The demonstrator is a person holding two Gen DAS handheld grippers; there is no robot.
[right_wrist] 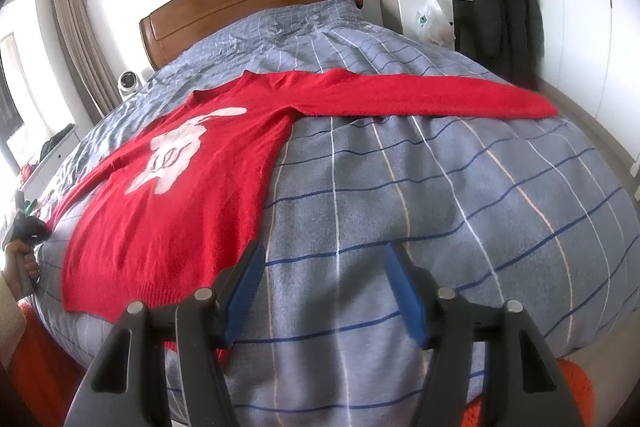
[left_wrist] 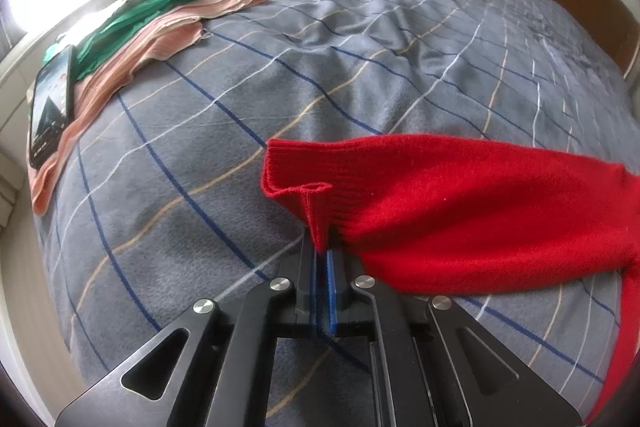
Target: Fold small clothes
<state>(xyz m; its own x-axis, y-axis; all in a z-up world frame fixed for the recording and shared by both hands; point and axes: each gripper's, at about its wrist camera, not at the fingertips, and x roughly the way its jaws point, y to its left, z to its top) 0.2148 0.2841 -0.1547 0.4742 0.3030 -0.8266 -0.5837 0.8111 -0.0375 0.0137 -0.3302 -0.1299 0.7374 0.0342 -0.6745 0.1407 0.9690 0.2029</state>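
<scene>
A red knit sweater [right_wrist: 168, 203] with a white rabbit print lies face up on the grey checked bed cover [right_wrist: 440, 211], both sleeves spread out. My left gripper [left_wrist: 322, 251] is shut on the cuff of the sweater's left sleeve [left_wrist: 440, 211], pinching a fold of the ribbed edge. It also shows in the right wrist view [right_wrist: 30, 227] at the far left, held by a hand. My right gripper [right_wrist: 324, 271] is open and empty, hovering just right of the sweater's bottom hem corner. The other sleeve [right_wrist: 420, 95] stretches toward the bed's right edge.
A pink garment [left_wrist: 132, 55] and a green garment [left_wrist: 132, 19] lie at the bed's far left, with a phone [left_wrist: 50, 107] on them. A wooden headboard [right_wrist: 248, 3] is at the back. A white cabinet and dark jackets [right_wrist: 504, 23] stand to the right.
</scene>
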